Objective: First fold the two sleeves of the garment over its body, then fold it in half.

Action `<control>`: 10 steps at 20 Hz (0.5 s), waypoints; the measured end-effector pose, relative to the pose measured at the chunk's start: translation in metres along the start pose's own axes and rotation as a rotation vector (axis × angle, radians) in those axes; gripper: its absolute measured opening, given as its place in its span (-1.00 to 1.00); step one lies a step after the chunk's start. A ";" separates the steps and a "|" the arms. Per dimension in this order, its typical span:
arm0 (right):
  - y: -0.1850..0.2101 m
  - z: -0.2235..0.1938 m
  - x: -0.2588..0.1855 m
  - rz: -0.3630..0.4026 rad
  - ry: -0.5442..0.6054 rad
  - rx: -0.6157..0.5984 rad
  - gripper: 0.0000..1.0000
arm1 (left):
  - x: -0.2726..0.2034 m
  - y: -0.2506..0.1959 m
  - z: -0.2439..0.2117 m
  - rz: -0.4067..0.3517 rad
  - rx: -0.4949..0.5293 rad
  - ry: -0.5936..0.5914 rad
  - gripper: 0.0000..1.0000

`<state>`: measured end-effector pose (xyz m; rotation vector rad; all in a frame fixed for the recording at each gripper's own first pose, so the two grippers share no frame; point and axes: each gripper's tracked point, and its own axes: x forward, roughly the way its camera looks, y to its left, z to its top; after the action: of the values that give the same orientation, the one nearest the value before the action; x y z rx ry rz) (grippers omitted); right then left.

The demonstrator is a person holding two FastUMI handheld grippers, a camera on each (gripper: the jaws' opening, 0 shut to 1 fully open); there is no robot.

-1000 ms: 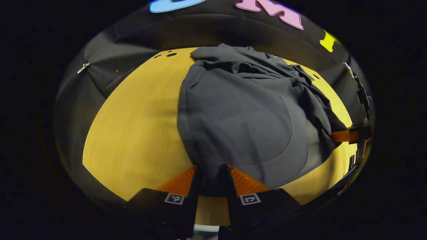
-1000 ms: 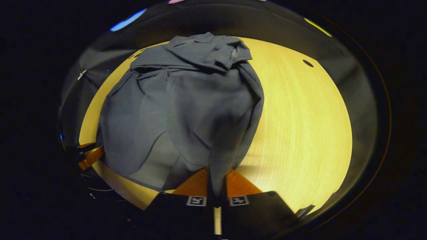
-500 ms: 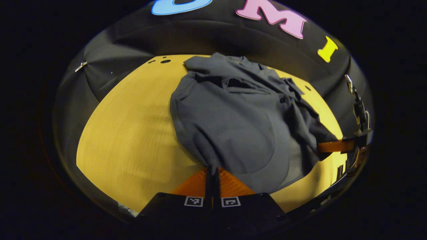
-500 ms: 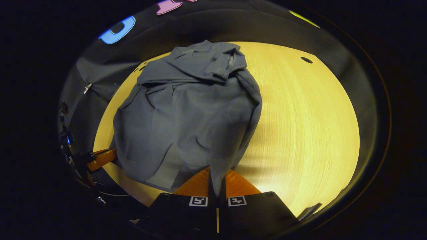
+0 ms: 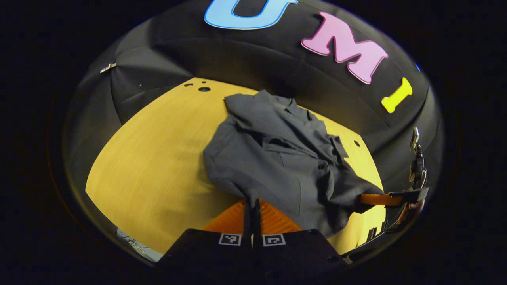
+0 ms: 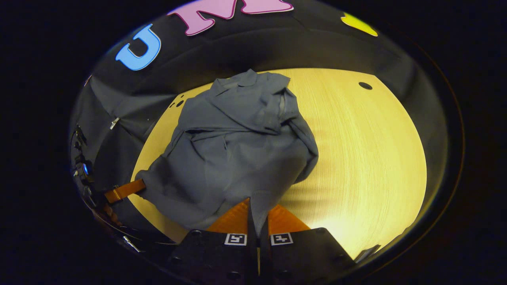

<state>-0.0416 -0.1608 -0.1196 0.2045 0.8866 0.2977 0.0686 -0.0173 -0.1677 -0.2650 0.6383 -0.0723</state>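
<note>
A dark grey garment [image 5: 277,166] lies bunched on a yellow wooden table [image 5: 158,158], in the centre of the left gripper view, with its collar toward the upper part of the frame near the black cloth wall [image 5: 257,51].

At the bottom centre of this view, the left gripper [image 5: 252,209] has its 2 fingers pressed together on the near hem of the garment, with no gap between them. At the lower right edge of the frame, the right gripper [image 5: 374,199] reaches in from the side, its tip buried in the cloth.

In the right gripper view, the garment [image 6: 237,150] sits left of centre, and the collar [image 6: 241,85] and a folded-over sleeve show more plainly at its top. The right gripper [image 6: 258,215] at bottom centre pinches a ridge of fabric that rises between its closed fingers. The left gripper [image 6: 124,190] shows at the lower left, touching the garment's edge. A broad bare stretch of table [image 6: 364,158] spreads across the right half of this frame.
</note>
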 end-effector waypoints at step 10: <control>0.009 0.083 0.019 0.038 -0.112 0.016 -0.86 | 0.030 -0.007 0.094 -0.020 0.064 -0.120 -0.89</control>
<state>0.0336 -0.1503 -0.0801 0.2507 0.7749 0.3120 0.1494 -0.0075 -0.1106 -0.2126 0.5131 -0.0949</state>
